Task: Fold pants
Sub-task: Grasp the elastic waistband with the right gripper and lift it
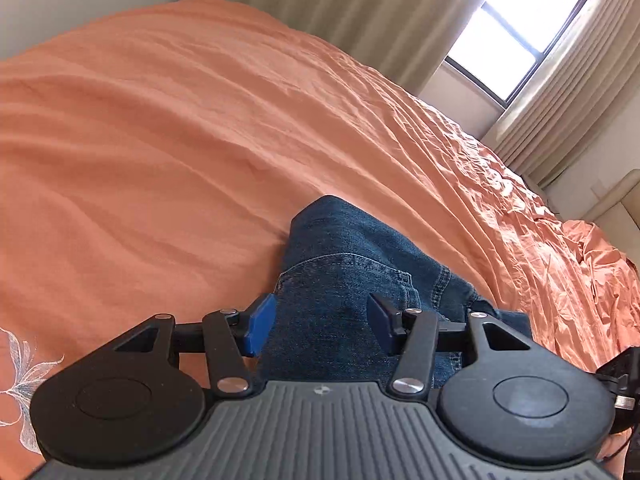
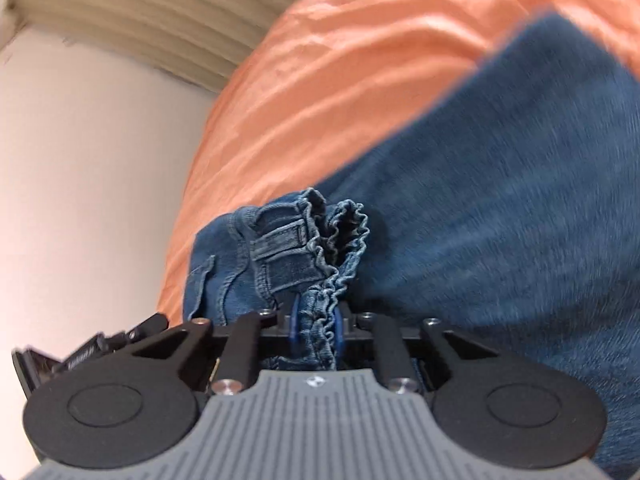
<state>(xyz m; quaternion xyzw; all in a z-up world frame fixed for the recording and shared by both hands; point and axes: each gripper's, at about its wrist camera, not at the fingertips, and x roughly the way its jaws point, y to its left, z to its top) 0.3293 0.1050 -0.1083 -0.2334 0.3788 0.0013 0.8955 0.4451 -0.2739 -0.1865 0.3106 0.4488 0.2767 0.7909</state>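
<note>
The left gripper (image 1: 320, 326) is seen about half open, blue pads (image 1: 261, 325) parted with nothing pinched; the jeans (image 1: 352, 264) are spread under and between the jaws, running off toward 12 o'clock over the orange bedsheet (image 1: 160, 140). No readable branding can be made out there, just a small round emblem on the grey housing. Over on the right, the right gripper (image 2: 316, 330) is clamped nearly closed on the gathered elastic waistband (image 2: 320, 320), which is bunched up at 12 o'clock from the jaws. The rest of the denim is draped off toward 2 o'clock, blurred. Some tiny lettering at 9 o'clock can't be read.
</note>
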